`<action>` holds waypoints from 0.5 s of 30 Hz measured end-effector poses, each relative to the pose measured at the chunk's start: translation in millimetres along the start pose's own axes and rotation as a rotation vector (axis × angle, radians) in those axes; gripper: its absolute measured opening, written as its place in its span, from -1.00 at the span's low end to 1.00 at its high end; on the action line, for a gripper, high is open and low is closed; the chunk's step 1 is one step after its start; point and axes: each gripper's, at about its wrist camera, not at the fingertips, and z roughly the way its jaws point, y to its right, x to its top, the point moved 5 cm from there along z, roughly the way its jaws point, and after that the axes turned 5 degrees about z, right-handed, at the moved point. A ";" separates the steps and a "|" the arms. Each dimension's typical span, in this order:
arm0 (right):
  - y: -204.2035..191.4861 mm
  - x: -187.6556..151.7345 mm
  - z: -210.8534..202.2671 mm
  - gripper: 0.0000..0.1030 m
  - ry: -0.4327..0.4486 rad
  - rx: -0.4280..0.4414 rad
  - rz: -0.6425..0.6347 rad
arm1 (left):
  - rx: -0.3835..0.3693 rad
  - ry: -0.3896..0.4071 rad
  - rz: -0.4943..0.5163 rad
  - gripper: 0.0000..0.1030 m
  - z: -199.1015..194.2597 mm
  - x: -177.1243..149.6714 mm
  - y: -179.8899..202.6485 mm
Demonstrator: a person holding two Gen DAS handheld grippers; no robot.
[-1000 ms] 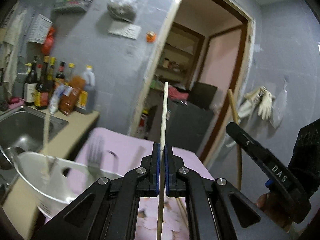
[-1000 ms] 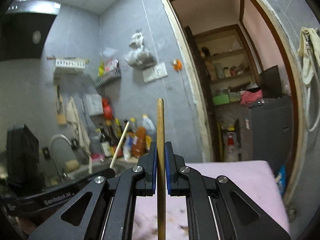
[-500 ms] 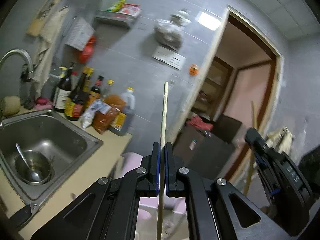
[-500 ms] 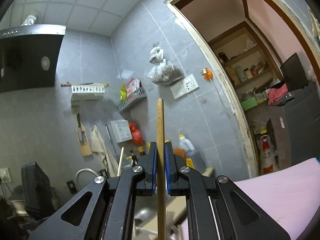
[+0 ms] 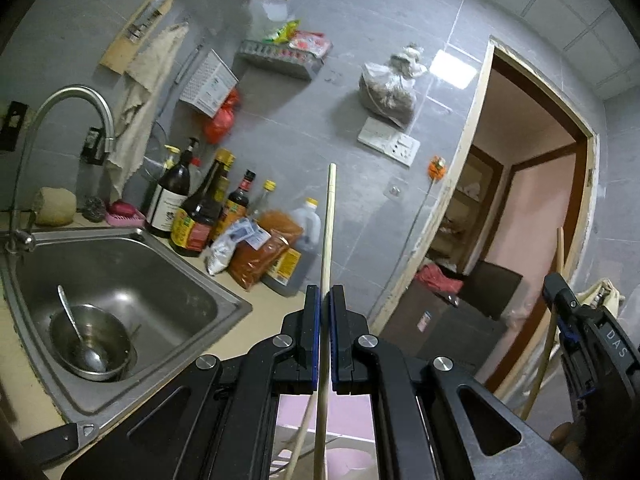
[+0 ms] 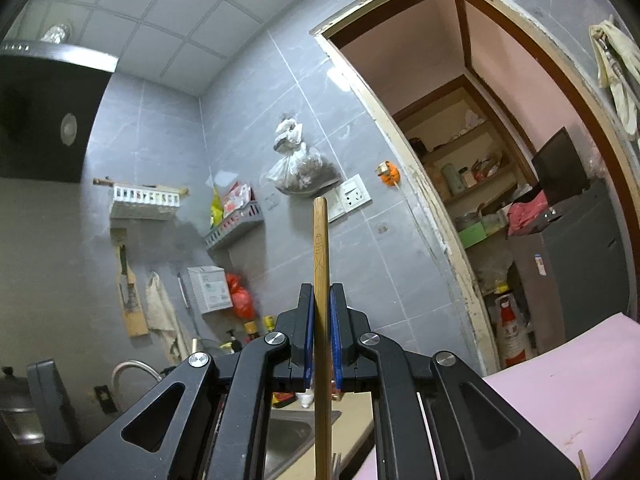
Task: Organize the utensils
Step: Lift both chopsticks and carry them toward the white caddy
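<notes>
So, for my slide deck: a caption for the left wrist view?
Left gripper clamps a pale chopstick upright beside the sink.

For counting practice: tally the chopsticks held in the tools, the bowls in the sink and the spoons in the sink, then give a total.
Held chopsticks: 2
Bowls: 1
Spoons: 1
Total: 4

Bowl (image 5: 93,344) in sink (image 5: 168,280), bottles (image 5: 200,216) behind sink, doorway (image 5: 532,200) right of bottles
</notes>
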 end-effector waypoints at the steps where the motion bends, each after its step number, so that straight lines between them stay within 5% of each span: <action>1: -0.1 -1.4 0.5 -0.90 -0.002 0.001 -0.003 | 0.010 0.016 -0.009 -0.96 -2.0 -3.3 -1.5; 15: -0.7 0.6 2.5 -0.89 -0.001 0.014 0.021 | 0.019 0.006 0.015 -0.96 1.1 -13.9 2.0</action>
